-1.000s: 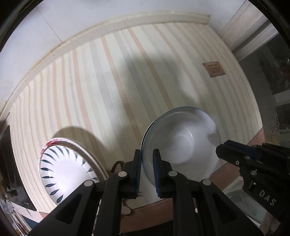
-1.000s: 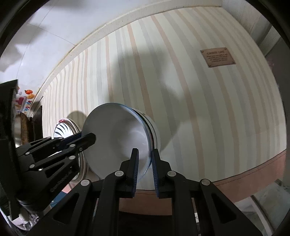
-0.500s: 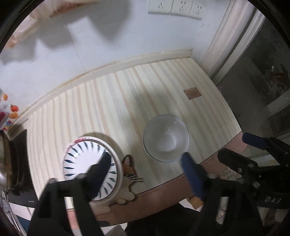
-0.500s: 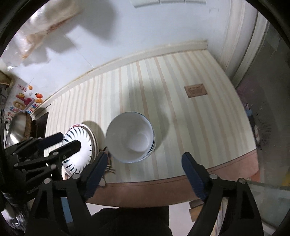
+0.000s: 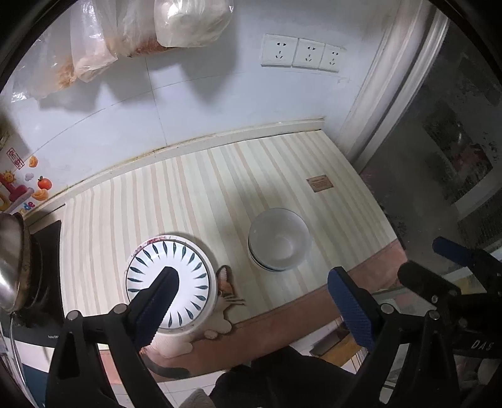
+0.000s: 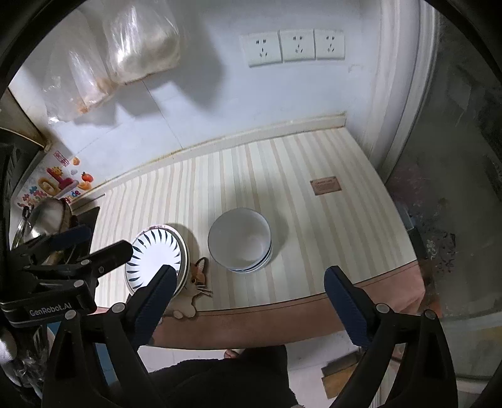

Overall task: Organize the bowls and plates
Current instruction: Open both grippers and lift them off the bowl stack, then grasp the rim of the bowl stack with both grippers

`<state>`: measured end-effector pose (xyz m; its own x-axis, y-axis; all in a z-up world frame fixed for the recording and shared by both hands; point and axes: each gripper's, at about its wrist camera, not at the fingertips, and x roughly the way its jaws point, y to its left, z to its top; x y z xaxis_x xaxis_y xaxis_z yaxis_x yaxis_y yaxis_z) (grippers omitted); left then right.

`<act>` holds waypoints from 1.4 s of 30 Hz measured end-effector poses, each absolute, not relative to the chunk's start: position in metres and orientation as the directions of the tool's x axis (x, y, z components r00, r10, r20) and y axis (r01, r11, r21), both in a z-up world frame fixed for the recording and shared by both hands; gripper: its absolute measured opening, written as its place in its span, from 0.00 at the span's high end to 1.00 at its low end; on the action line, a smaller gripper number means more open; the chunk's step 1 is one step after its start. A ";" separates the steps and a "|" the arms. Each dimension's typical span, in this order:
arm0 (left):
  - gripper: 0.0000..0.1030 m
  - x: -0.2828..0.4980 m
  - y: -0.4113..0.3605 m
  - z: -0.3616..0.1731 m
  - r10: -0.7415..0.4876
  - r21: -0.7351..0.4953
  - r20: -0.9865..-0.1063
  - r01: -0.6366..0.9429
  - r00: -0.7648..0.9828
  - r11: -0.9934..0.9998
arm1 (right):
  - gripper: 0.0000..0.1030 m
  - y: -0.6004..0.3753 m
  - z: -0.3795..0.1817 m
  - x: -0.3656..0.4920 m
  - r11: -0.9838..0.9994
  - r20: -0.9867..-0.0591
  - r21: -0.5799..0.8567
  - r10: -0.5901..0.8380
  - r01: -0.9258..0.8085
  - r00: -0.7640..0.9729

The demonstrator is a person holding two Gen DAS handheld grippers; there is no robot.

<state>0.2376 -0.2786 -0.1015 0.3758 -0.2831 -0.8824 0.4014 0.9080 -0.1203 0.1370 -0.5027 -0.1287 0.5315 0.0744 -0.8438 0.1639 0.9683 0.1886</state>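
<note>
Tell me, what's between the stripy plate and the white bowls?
Mostly bare striped mat. A cat-shaped mat's ear pokes out beside the patterned plate, short of the white bowls; the right wrist view shows it best.

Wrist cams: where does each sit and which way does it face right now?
Left wrist: on the left tongs, raised, looking down at the striped mat; own open fingers frame the patterned plate; right tongs at right edge.
Right wrist: on the right tongs, same downward look; own open fingers, left tongs at left edge.
Shared: plate, white bowl stack, wall sockets, hanging bags, brown tag.
</note>
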 end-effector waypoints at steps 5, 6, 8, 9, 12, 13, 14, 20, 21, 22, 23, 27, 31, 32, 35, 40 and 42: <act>0.02 0.228 -0.278 -0.091 -0.291 -0.108 -0.866 0.414 0.407 0.904 | 0.04 -0.502 -0.116 0.122 0.969 -0.835 0.181 0.062 0.166 0.547; 0.02 0.227 -0.279 -0.089 -0.291 -0.104 -0.864 0.419 0.412 0.902 | 0.04 -0.503 -0.114 0.121 0.969 -0.833 0.183 0.063 0.167 0.550; 0.02 0.225 -0.280 -0.087 -0.291 -0.101 -0.861 0.422 0.417 0.901 | 0.04 -0.504 -0.113 0.119 0.968 -0.830 0.183 0.059 0.170 0.555; 0.02 0.226 -0.281 -0.087 -0.290 -0.097 -0.862 0.426 0.416 0.899 | 0.04 -0.504 -0.113 0.119 0.968 -0.830 0.181 0.057 0.172 0.555; 0.02 0.229 -0.283 -0.090 -0.296 -0.106 -0.864 0.426 0.408 0.898 | 0.04 -0.508 -0.112 0.122 0.966 -0.831 0.185 0.057 0.178 0.554; 0.02 0.231 -0.283 -0.092 -0.300 -0.114 -0.865 0.426 0.402 0.898 | 0.04 -0.509 -0.112 0.123 0.966 -0.831 0.187 0.058 0.179 0.554; 0.02 0.235 -0.284 -0.096 -0.307 -0.124 -0.866 0.425 0.395 0.897 | 0.04 -0.509 -0.113 0.125 0.965 -0.830 0.190 0.061 0.178 0.555; 0.02 0.260 -0.286 -0.121 -0.312 -0.146 -0.867 0.399 0.389 0.905 | 0.03 -0.516 -0.127 0.140 0.959 -0.837 0.225 0.101 0.170 0.537; 0.02 0.267 -0.287 -0.128 -0.312 -0.156 -0.873 0.390 0.375 0.907 | 0.03 -0.518 -0.132 0.143 0.958 -0.838 0.233 0.109 0.169 0.534; 0.02 0.276 -0.287 -0.137 -0.323 -0.178 -0.877 0.382 0.356 0.907 | 0.03 -0.519 -0.137 0.147 0.956 -0.840 0.239 0.116 0.169 0.531; 0.02 0.282 -0.287 -0.144 -0.332 -0.196 -0.878 0.373 0.345 0.907 | 0.03 -0.521 -0.143 0.152 0.954 -0.840 0.248 0.125 0.168 0.528; 0.02 0.310 -0.293 -0.178 -0.328 -0.224 -0.899 0.338 0.291 0.914 | 0.03 -0.533 -0.181 0.179 0.934 -0.839 0.318 0.198 0.162 0.507; 0.02 0.341 -0.300 -0.223 -0.307 -0.240 -0.929 0.297 0.205 0.924 | 0.03 -0.546 -0.240 0.217 0.881 -0.829 0.447 0.344 0.153 0.441; 0.02 0.346 -0.300 -0.232 -0.309 -0.248 -0.933 0.289 0.187 0.925 | 0.03 -0.547 -0.252 0.224 0.870 -0.825 0.468 0.369 0.152 0.429; 0.02 0.363 -0.306 -0.260 -0.317 -0.277 -0.941 0.267 0.121 0.923 | 0.03 -0.554 -0.298 0.249 0.835 -0.820 0.523 0.438 0.170 0.367; 0.02 0.384 -0.311 -0.305 -0.365 -0.358 -0.931 0.192 0.001 0.914 | 0.03 -0.562 -0.350 0.278 0.783 -0.796 0.590 0.524 0.196 0.304; 0.02 0.390 -0.315 -0.322 -0.388 -0.391 -0.920 0.159 -0.048 0.907 | 0.03 -0.567 -0.371 0.288 0.760 -0.782 0.615 0.554 0.208 0.286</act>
